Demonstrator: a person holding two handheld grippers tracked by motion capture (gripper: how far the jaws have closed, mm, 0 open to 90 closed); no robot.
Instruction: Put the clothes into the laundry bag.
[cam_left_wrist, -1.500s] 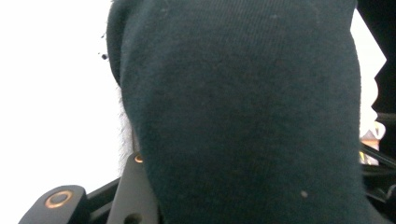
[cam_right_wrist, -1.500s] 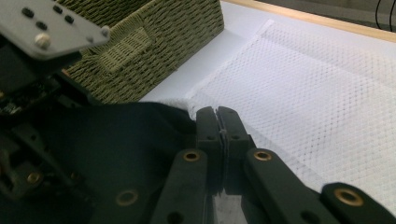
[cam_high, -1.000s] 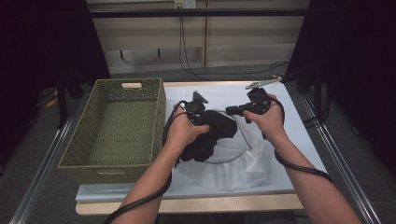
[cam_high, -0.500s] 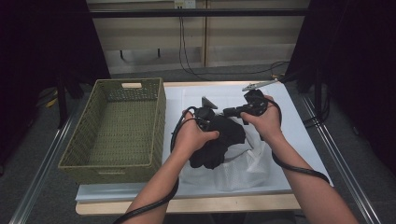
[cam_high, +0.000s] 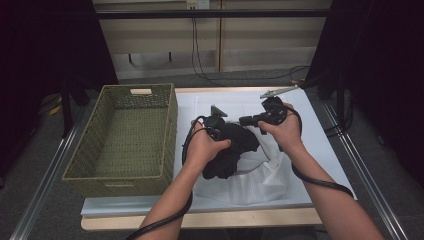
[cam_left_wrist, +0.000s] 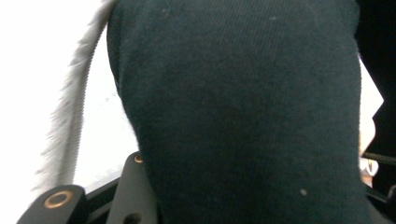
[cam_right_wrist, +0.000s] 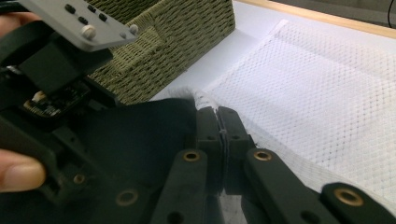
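Note:
A black garment (cam_high: 235, 147) lies bunched at the mouth of a white mesh bag (cam_high: 262, 177) in the middle of the table. My left gripper (cam_high: 216, 126) sits on top of the garment and is shut on it; in the left gripper view the dark cloth (cam_left_wrist: 243, 116) covers the jaws, with the bag's pale rim (cam_left_wrist: 70, 116) to its left. My right gripper (cam_right_wrist: 218, 113) is shut on the bag's white rim (cam_right_wrist: 203, 99), holding it up beside the garment (cam_right_wrist: 140, 135). In the high view the right gripper (cam_high: 248, 120) stands just right of the left one.
A green woven basket (cam_high: 125, 95) stands at the table's left side, close to the left hand, and shows near the jaws (cam_right_wrist: 177, 37) in the right gripper view. White mesh (cam_right_wrist: 317, 88) spreads flat to the right. Cables trail off both grippers toward the near table edge.
My left hand has carried the black garment to the right and a little nearer, further over the bag's mouth. The right gripper has held the rim with only a slight shift.

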